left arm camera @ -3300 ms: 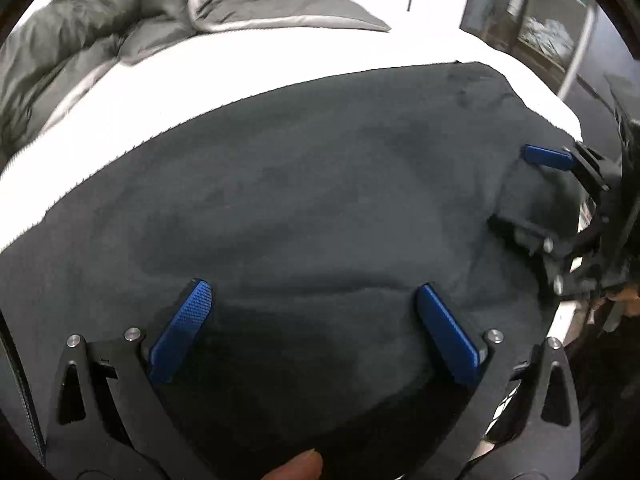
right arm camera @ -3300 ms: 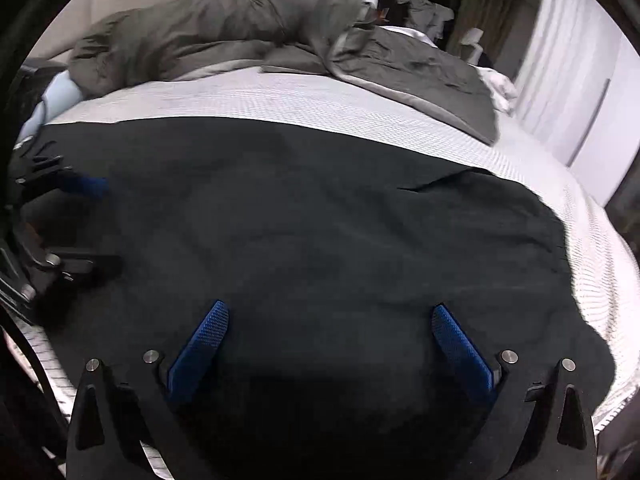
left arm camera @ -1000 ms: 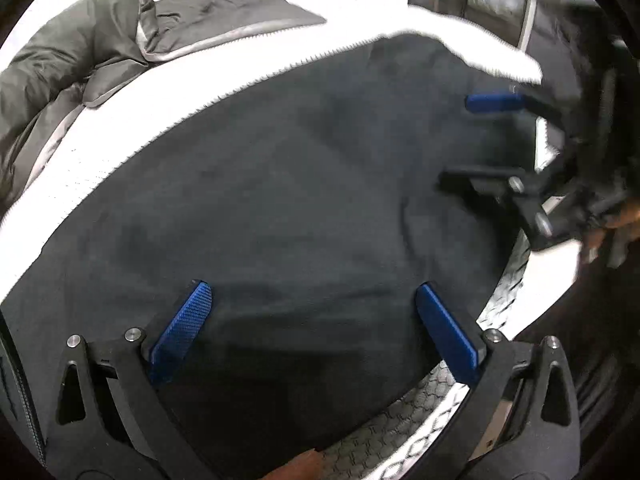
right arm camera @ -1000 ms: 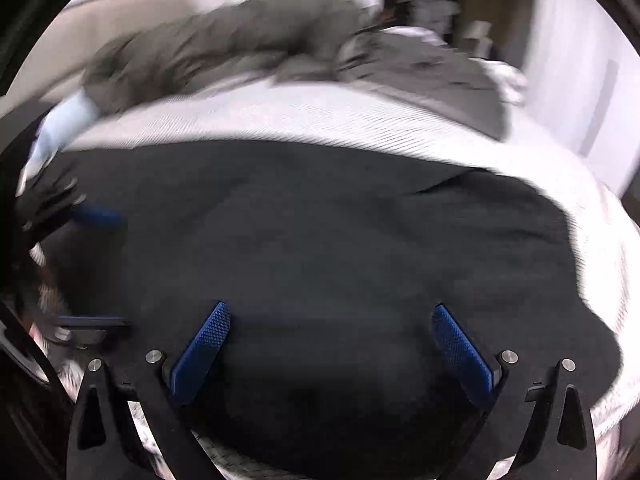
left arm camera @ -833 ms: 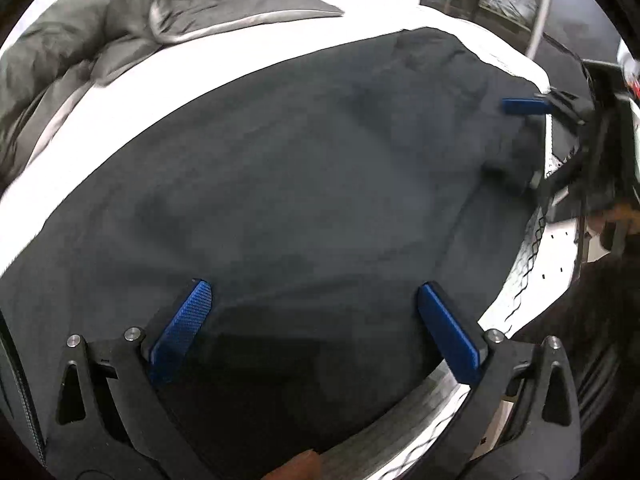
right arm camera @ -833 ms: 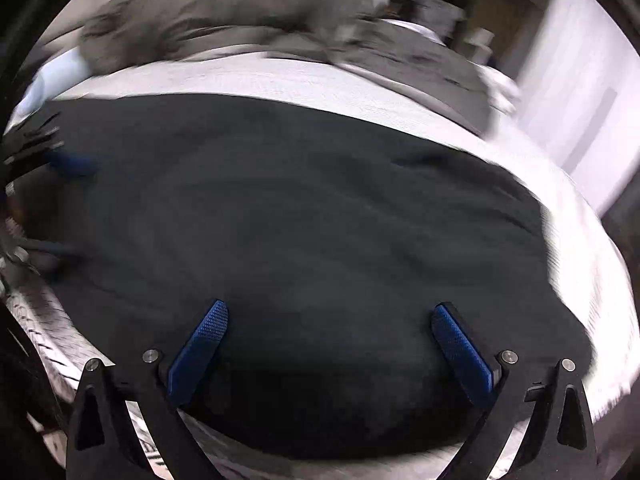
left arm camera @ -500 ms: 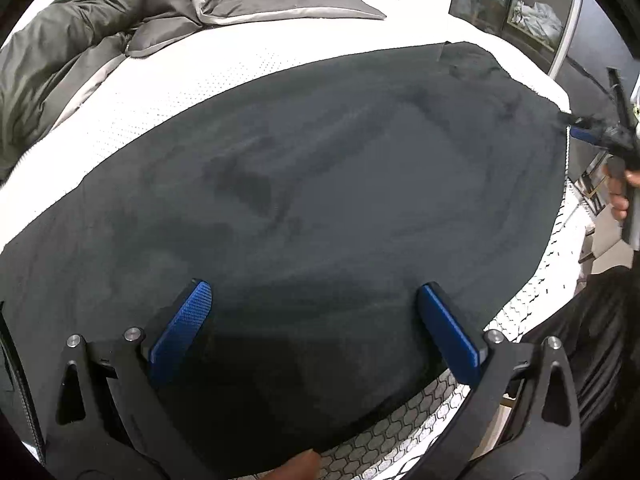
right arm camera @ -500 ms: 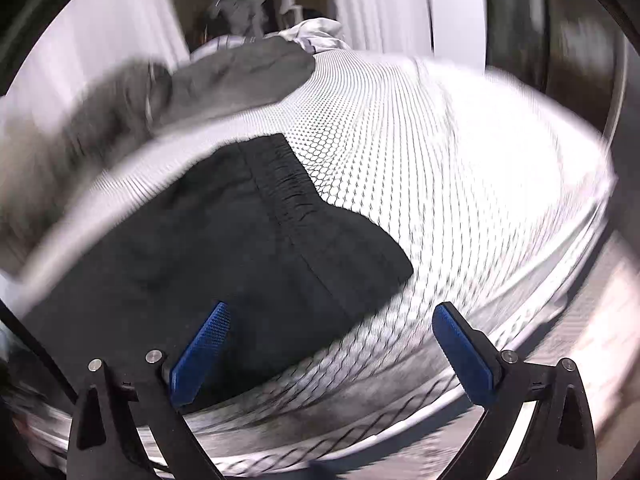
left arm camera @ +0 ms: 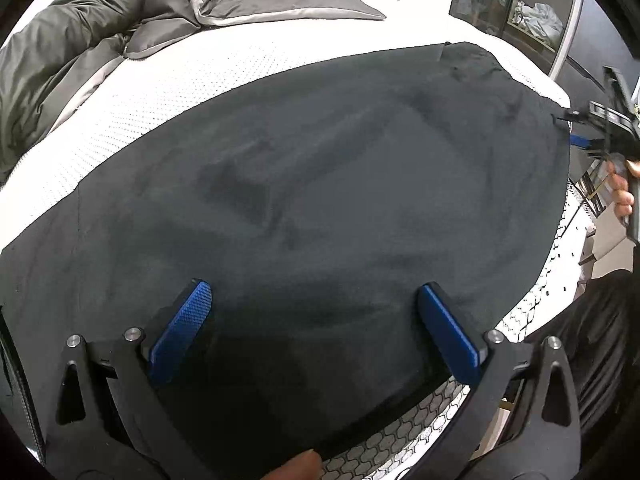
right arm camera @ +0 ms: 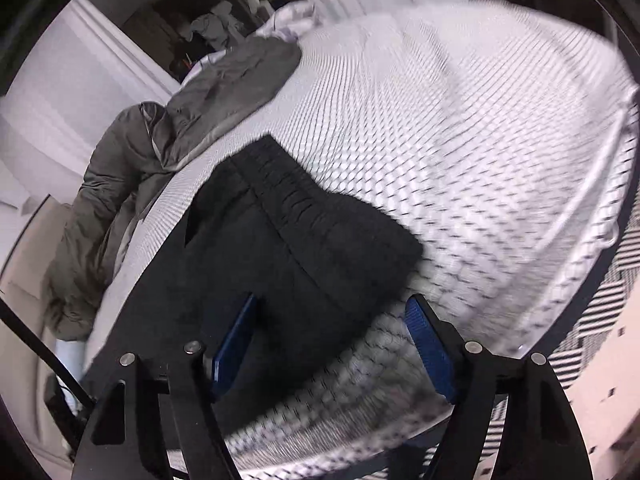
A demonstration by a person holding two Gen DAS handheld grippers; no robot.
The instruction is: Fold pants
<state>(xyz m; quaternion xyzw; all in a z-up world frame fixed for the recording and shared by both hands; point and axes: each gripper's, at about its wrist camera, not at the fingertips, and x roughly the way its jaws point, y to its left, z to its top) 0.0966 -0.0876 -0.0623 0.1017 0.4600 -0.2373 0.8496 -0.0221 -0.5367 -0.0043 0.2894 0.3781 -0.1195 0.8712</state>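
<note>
Black pants (left arm camera: 320, 184) lie spread flat on the white mattress (left arm camera: 180, 80). My left gripper (left arm camera: 314, 320) hovers over their near edge, open, with only fabric below its blue pads (left arm camera: 180, 336). At the pants' right end a hand holds my right gripper (left arm camera: 568, 130). In the right wrist view the elastic waistband corner (right arm camera: 340, 240) of the pants (right arm camera: 240, 272) lies between the jaws of my right gripper (right arm camera: 332, 340). These jaws are closing; the left pad (right arm camera: 234, 344) is over the fabric and the right pad (right arm camera: 430, 348) over the mattress, neither pressing.
A crumpled grey duvet (left arm camera: 100, 40) lies along the far side of the bed, the same duvet (right arm camera: 152, 152) beyond the waistband. A glass-fronted cabinet (left arm camera: 520, 8) stands past the bed's far right corner. The mattress edge (right arm camera: 360, 420) drops to a patterned floor (right arm camera: 600, 340).
My right gripper swung from the middle of the pants to the waistband corner, rolling as it went, and its jaws have narrowed. The left gripper shifted slightly and stayed open.
</note>
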